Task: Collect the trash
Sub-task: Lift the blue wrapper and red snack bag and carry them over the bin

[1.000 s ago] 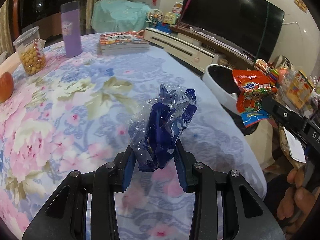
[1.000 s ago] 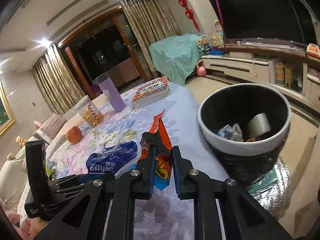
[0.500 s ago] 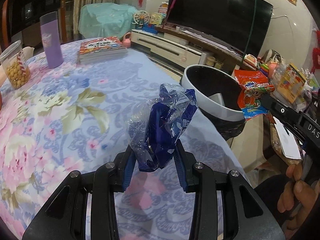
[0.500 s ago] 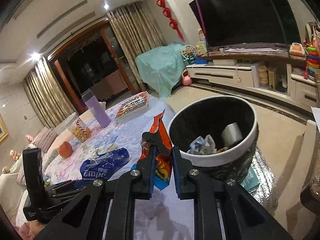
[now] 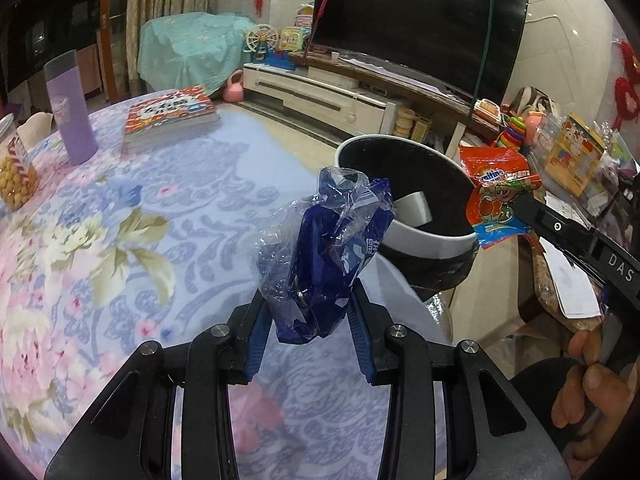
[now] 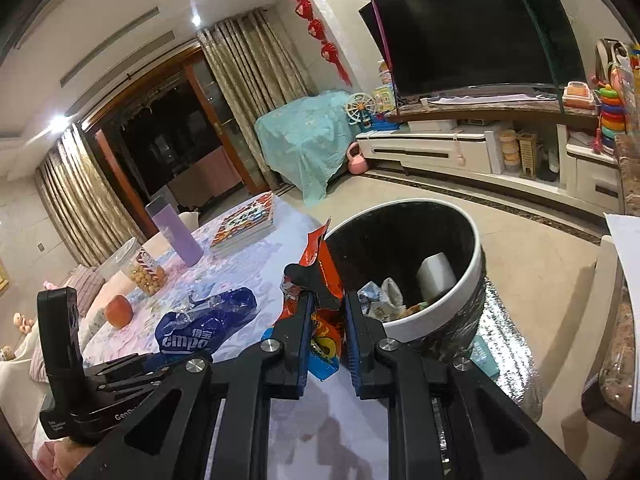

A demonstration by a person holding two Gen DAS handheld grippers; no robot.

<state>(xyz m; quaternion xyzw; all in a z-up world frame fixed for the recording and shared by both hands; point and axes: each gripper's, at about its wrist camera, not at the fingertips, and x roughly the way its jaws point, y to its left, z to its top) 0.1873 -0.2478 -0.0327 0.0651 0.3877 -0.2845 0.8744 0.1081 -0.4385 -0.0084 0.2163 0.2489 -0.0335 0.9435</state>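
**Both wrappers carried closer to the bin**

Swung nearer the bin (image 5: 404, 184) over the last second, both wrappers, with its dark mouth now looming larger past the worktop (image 5: 120, 208) edge.

Left to right. Left gripper (image 5: 310, 320): fingers (image 5: 256, 336) pressed in on a blue plastic bag (image 5: 324, 256), held low at its crumpled base, the rest standing up loose and crinkled above the worktop. Light as air by the look of it, soft, slick film; likely to spring open or cling on release, so best kept pinched at the bunched base where the folds give some bite.

Right gripper (image 6: 326, 320): fingers narrowed on an orange snack wrapper (image 6: 320, 276), clamped mid-body, torn top flaring upward, just short of the bin rim, not yet over the opening. Same character: thin, slippery foil, no weight to carry it down, apt to flutter or catch the rim.

Inside the bin: crumpled scraps and a pale roll already lying at the bottom.
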